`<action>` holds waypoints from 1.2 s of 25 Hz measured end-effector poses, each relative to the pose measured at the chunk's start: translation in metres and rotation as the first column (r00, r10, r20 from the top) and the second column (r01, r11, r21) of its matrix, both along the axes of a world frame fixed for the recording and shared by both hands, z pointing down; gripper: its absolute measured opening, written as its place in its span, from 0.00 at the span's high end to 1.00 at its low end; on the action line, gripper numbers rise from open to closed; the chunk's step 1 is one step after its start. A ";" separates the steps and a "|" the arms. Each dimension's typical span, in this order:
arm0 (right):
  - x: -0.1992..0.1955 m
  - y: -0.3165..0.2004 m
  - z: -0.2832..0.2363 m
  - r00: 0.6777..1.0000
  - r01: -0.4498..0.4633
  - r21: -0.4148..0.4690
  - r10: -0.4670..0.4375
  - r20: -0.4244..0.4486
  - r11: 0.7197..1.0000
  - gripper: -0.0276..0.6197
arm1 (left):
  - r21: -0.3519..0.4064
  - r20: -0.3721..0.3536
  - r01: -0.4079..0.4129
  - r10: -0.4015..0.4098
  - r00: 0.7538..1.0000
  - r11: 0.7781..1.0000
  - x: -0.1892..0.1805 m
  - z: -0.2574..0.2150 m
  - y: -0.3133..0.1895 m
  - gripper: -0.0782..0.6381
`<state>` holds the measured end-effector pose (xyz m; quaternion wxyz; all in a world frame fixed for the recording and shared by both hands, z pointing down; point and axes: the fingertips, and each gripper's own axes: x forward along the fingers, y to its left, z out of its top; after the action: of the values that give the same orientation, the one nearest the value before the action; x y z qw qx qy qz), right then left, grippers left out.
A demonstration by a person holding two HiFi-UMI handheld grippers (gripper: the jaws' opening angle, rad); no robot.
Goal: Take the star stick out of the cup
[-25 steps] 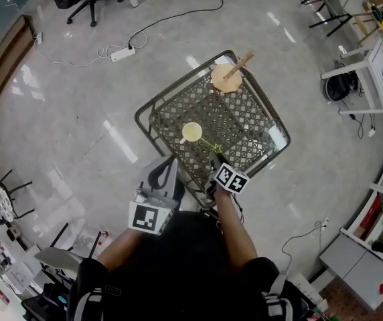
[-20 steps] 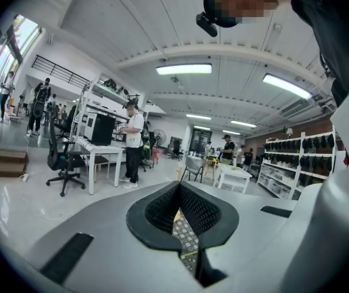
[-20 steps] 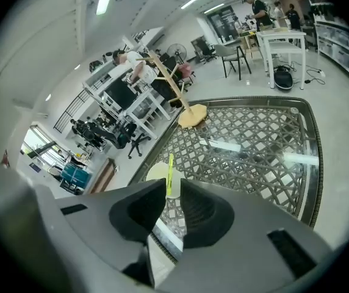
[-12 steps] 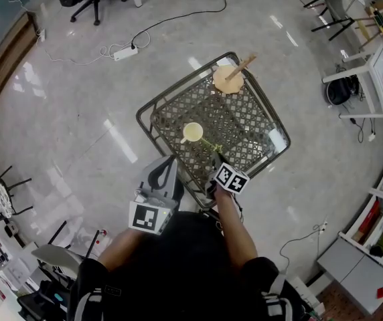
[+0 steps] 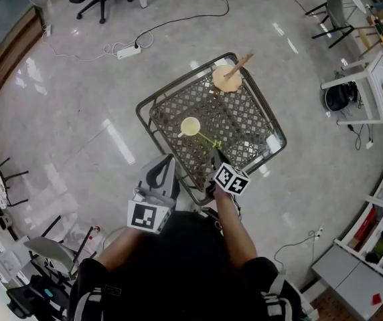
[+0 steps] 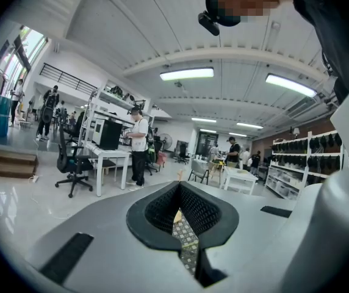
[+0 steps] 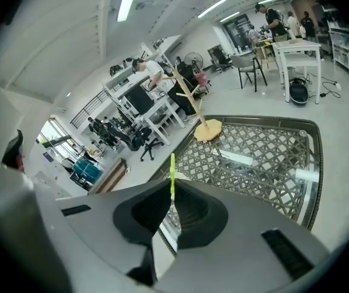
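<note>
In the head view the star stick [image 5: 208, 141] slants from the cup [image 5: 190, 126] to our right gripper [image 5: 216, 158], the left gripper view shows our left gripper [image 6: 180, 215] closed and empty, and the right gripper view shows jaws just clamped on the stick, so we draw along its slant.

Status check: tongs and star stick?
Right tongs just closed on star stick. Left tongs shut, empty. Stick end by cup, exit unconfirmed. Wooden stand well clear.

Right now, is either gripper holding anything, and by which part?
The right gripper has just closed on the green star stick, pinching its end away from the cup. The left gripper holds nothing.
</note>
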<state>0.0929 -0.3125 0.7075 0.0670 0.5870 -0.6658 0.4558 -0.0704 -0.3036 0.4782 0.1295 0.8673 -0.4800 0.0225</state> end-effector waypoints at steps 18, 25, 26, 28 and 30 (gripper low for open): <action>0.035 0.155 -0.108 0.993 0.105 0.244 -0.089 -0.074 0.964 0.92 | 0.084 0.014 0.110 -0.111 0.994 0.990 0.038 -0.030 0.193 0.87; 0.038 0.228 -0.141 0.985 0.163 0.316 -0.136 -0.105 0.935 0.92 | 0.113 0.044 0.190 -0.196 0.980 0.975 0.034 -0.041 0.277 0.87; 0.036 0.236 -0.145 0.985 0.168 0.323 -0.141 -0.104 0.932 0.92 | 0.116 0.050 0.194 -0.201 0.978 0.974 0.032 -0.043 0.286 0.87; 0.033 0.249 -0.155 0.984 0.172 0.338 -0.145 -0.104 0.925 0.92 | 0.124 0.052 0.200 -0.207 0.977 0.972 0.029 -0.048 0.298 0.87; 0.028 0.259 -0.164 0.984 0.173 0.354 -0.144 -0.108 0.919 0.92 | 0.139 0.053 0.199 -0.208 0.977 0.970 0.025 -0.053 0.304 0.87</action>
<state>0.1214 -0.0539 0.5438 0.0209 0.5509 -0.7805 0.2947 -0.0459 0.0004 0.4253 0.0568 0.8189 -0.5711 0.0061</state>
